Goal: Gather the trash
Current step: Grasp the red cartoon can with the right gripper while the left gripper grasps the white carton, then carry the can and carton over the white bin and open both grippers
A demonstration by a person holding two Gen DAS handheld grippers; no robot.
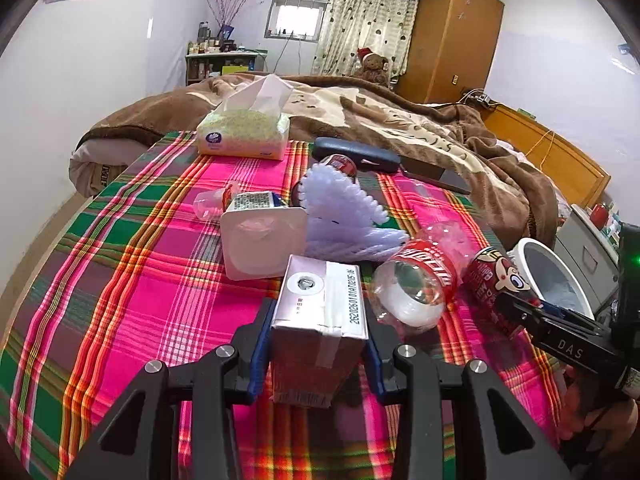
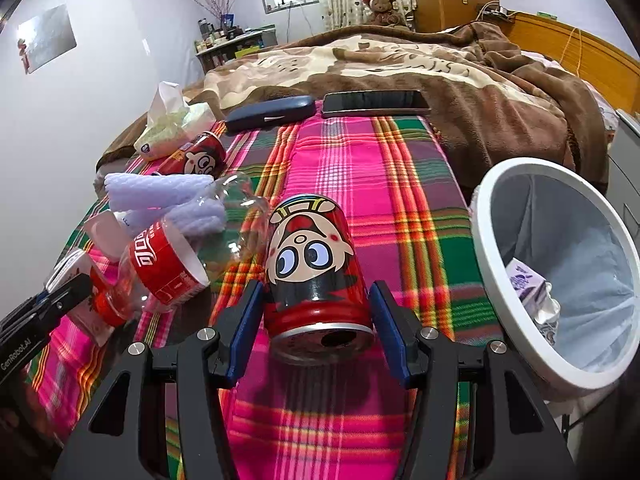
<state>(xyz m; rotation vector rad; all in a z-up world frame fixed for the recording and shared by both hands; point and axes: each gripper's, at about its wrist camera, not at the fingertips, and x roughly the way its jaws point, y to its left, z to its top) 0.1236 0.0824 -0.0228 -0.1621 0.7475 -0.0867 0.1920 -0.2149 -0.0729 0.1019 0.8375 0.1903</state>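
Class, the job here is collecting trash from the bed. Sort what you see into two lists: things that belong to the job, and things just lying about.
Belongs to the job:
drink carton, held by the left gripper
red can, between the right gripper pads
clear bottle
foam netting
white bin

Just lying about:
tissue pack
phone
dark case

Bright daylight from a blown-out window point(image 1: 297, 19), soft shadows, sharp centre, strong fisheye bending, dark corners.

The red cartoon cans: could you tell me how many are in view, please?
2: one can in the right claw, another can lying near the tissue pack. More may be hidden.
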